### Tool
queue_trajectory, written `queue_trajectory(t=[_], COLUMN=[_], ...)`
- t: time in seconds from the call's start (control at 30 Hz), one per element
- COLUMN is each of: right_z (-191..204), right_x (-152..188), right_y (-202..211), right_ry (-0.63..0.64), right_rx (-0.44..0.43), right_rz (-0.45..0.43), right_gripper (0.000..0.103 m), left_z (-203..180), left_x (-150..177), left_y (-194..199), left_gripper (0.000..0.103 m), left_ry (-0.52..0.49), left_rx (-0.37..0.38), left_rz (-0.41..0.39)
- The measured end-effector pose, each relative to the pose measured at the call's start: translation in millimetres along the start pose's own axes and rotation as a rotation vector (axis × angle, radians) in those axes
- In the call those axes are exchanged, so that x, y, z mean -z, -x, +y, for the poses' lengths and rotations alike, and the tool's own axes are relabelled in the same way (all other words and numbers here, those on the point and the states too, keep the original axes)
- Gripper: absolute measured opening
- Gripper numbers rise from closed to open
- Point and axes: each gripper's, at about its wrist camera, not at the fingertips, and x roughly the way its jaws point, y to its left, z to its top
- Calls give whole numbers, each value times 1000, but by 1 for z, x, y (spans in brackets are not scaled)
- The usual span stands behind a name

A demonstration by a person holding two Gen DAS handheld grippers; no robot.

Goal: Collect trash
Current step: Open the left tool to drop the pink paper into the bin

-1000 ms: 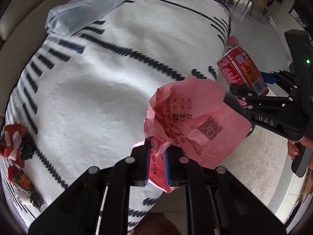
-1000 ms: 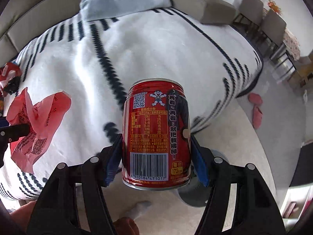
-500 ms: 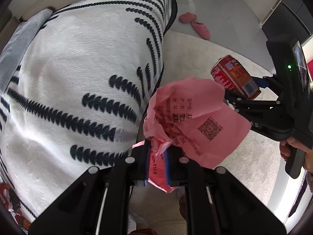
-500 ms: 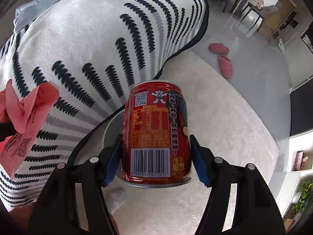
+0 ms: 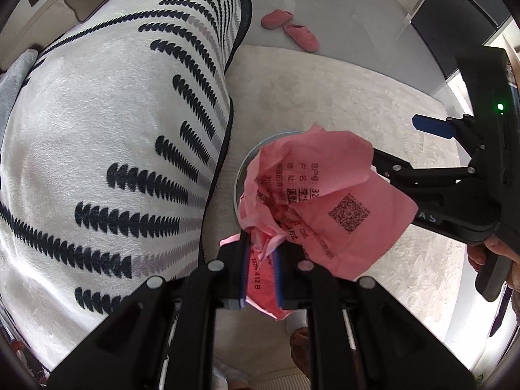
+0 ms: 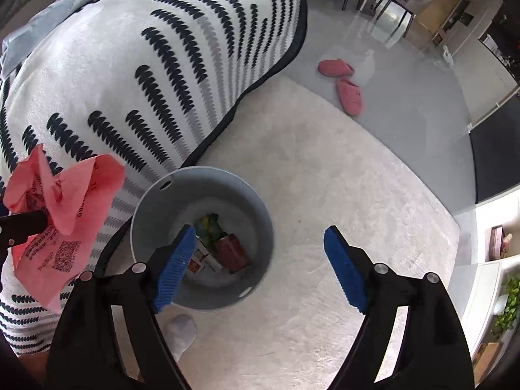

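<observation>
Pinching a crumpled pink paper [image 5: 325, 208] between its 2 blue pads, the left gripper [image 5: 261, 269] is clamped tight on the sheet's lower folds, and the rest of the paper fans up and to the right of the jaws, printed text and a square code facing the camera. Behind the paper a curved sliver of the grey bin [image 6: 156, 214] shows, so the sheet hangs above or just beside its rim. The right gripper [image 6: 256, 263] has just been opening, and its jaws now stand wide apart with nothing between them. Seen from the right wrist, the bin sits directly below that gripper's left pad; inside on the bottom lies a red can [image 6: 232, 252] on its side, next to a green-and-yellow wrapper [image 6: 208, 227] and a white-and-red carton [image 6: 200, 258]. The bin stands on a pale rug [image 6: 325, 178], touching or just beside the edge of a white throw with dark scalloped stripes [image 6: 146, 65]. Farther out on the grey floor lie 2 pink slippers [image 6: 341, 81], and a socked foot [image 6: 180, 331] shows near the bin's near side.
</observation>
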Motion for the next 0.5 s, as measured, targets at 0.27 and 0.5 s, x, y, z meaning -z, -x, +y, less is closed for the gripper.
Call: queue_trajectory(t=[0.27, 0.5], right_z=[-32, -37], right_x=[13, 19], right_y=[16, 25], right_ry=[-31, -26], right_rx=[54, 65], right_rz=[10, 19], right_gripper=[78, 78], left_z=[-28, -34], left_x=[-24, -26], left_y=[-35, -25], left_gripper=[19, 72], left_ry=[-45, -18], left_rx=[5, 0], left_rz=[-2, -41])
